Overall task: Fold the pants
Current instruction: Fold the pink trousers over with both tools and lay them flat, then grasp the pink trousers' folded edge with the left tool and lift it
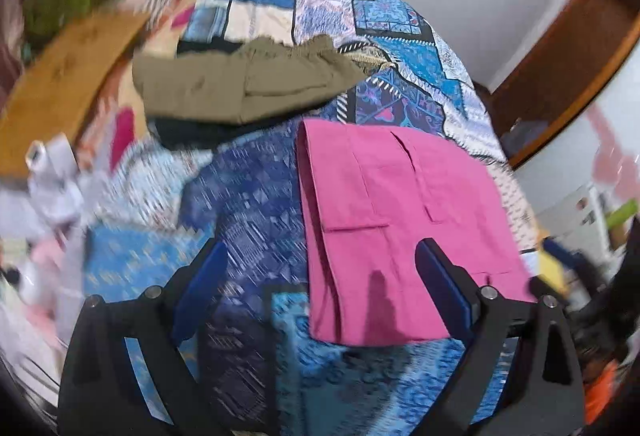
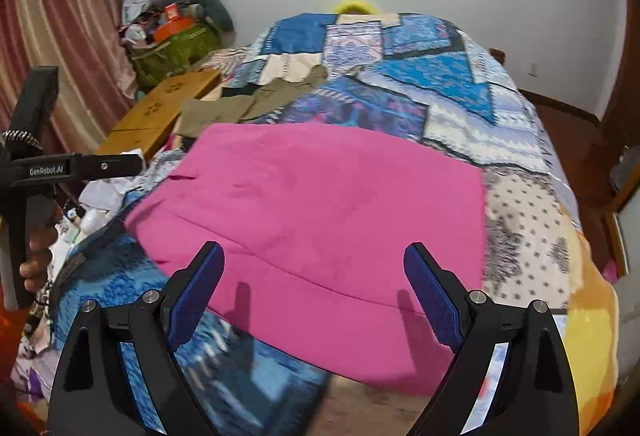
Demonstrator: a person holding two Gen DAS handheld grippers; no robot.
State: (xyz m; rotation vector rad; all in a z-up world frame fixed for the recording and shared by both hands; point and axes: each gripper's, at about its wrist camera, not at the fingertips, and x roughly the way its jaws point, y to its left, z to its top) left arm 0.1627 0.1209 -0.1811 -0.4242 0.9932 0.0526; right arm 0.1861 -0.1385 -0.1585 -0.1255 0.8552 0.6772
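Folded pink pants [image 1: 400, 220] lie flat on the patchwork bedspread [image 1: 248, 203]; in the right wrist view they [image 2: 320, 215] fill the middle of the bed. My left gripper [image 1: 320, 264] is open and empty, hovering above the pants' near left edge. My right gripper [image 2: 314, 268] is open and empty above the pants' near edge. The left gripper's body and the hand holding it show at the left in the right wrist view [image 2: 36, 171]. The left wrist view is motion-blurred.
Folded olive pants [image 1: 248, 83] lie farther back on the bed, also in the right wrist view [image 2: 248, 103]. A wooden bench [image 2: 160, 111] stands left of the bed, with a green bag of clutter [image 2: 172, 47] behind it. Curtain at left, wall behind.
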